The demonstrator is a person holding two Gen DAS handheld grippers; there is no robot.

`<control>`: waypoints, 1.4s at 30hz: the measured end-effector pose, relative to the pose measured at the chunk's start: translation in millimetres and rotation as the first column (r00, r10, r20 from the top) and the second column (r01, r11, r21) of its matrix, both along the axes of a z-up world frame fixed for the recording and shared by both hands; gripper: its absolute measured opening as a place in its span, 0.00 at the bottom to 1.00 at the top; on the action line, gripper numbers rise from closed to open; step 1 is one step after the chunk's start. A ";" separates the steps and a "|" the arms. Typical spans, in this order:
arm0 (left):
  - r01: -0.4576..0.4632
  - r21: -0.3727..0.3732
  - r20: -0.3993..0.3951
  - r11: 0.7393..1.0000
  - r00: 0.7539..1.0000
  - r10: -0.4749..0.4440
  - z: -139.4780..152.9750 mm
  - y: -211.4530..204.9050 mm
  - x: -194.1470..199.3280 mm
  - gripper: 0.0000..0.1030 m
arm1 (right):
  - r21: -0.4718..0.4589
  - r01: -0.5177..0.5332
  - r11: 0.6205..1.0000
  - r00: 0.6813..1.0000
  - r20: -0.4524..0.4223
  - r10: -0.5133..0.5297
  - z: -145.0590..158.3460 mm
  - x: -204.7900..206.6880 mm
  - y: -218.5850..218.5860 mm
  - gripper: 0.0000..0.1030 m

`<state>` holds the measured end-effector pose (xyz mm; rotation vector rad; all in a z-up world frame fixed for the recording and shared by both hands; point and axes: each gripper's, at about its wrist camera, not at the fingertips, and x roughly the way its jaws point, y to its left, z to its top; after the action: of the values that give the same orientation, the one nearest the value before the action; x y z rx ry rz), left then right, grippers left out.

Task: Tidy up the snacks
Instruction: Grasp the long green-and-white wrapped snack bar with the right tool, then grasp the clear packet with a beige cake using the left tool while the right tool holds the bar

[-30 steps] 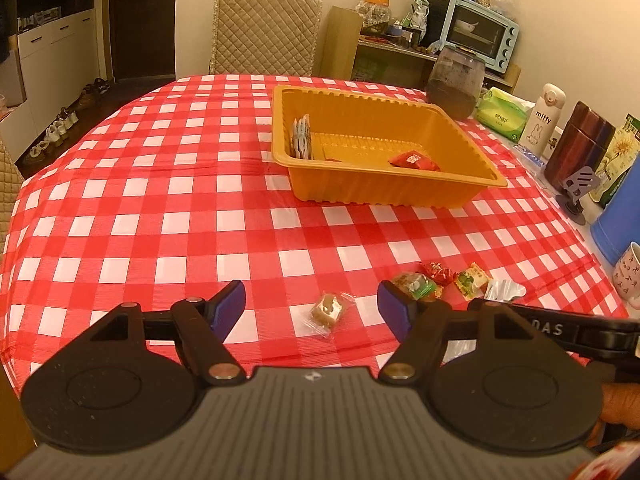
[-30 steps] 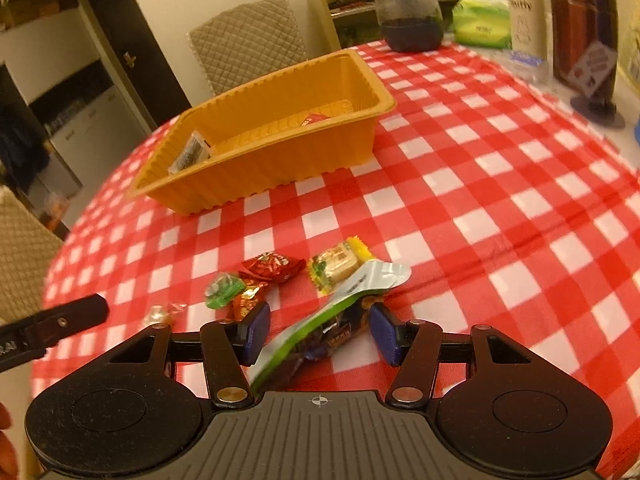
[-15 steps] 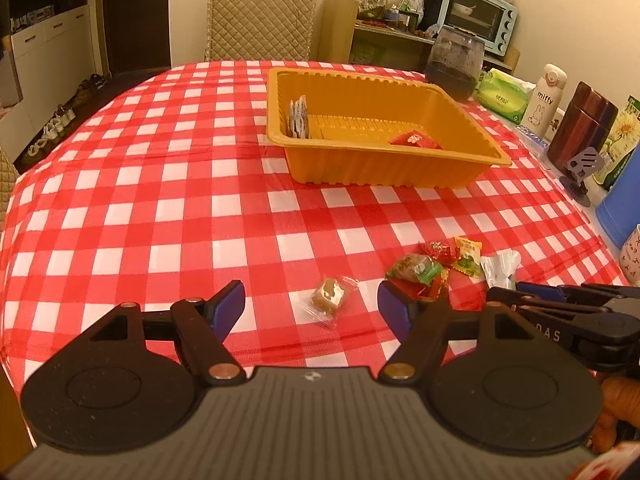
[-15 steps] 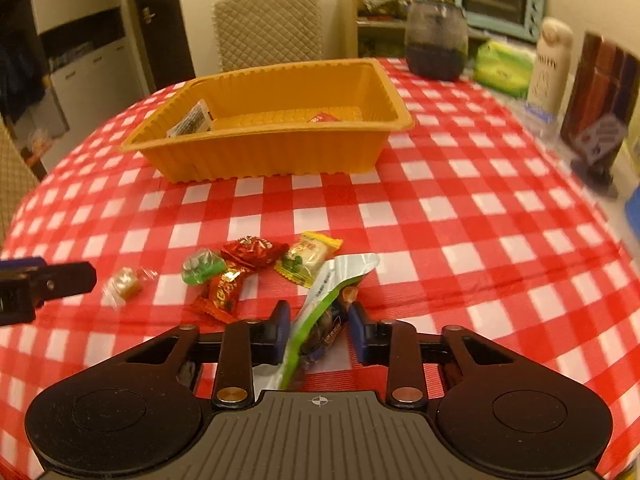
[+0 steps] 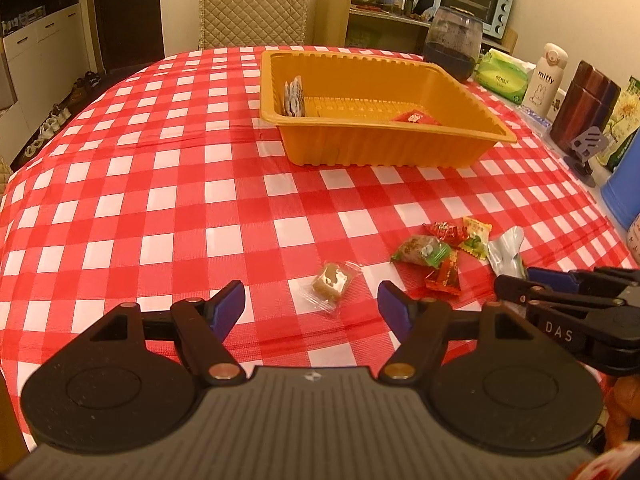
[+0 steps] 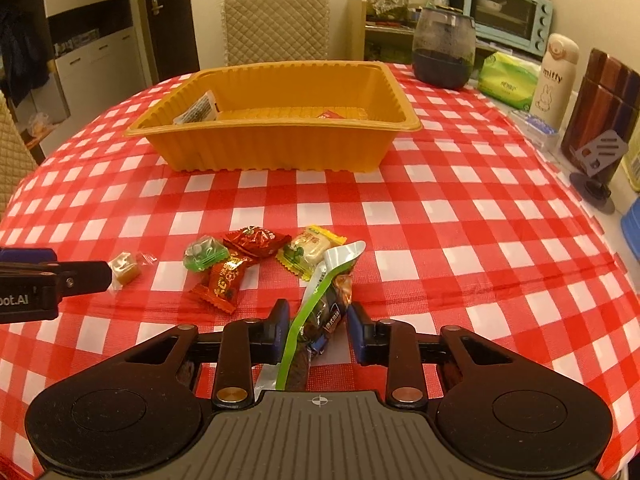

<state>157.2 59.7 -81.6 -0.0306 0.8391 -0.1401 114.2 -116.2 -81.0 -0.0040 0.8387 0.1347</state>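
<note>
An orange tray (image 5: 384, 148) (image 6: 272, 148) stands mid-table, with white sachets (image 5: 294, 98) and a red packet (image 5: 416, 117) inside. My left gripper (image 5: 312, 300) is open just above the cloth; a clear-wrapped brown candy (image 5: 330, 282) (image 6: 124, 268) lies just ahead, between its fingertips. To its right is a small pile: a green candy (image 5: 420, 250), a red one (image 6: 256, 242), a yellow one (image 6: 308, 250) and an orange-red one (image 6: 222, 280). My right gripper (image 6: 318, 320) is shut on a long green-edged snack packet (image 6: 328, 292) (image 5: 506, 248), whose silver end rests on the cloth.
Along the right table edge stand a dark glass jar (image 5: 452, 44), a green tissue pack (image 5: 502, 76), a white bottle (image 5: 550, 76), a brown flask (image 5: 584, 104) and a blue container (image 5: 624, 184). A padded chair (image 5: 254, 4) stands behind the table.
My right gripper's fingers have closed onto the green-edged packet, and its view has rolled level. The left gripper has stayed open over the brown candy.
</note>
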 end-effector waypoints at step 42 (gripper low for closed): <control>0.166 0.103 0.000 0.981 0.986 -0.167 -13.0 -27.6 18.8 0.19 | 0.015 0.047 0.999 0.996 0.072 -0.048 22.4 -5.9 -18.6 0.23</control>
<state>176.0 32.1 -94.6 0.1369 0.8388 -0.2541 108.3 -134.7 -58.6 0.0237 0.7650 0.0953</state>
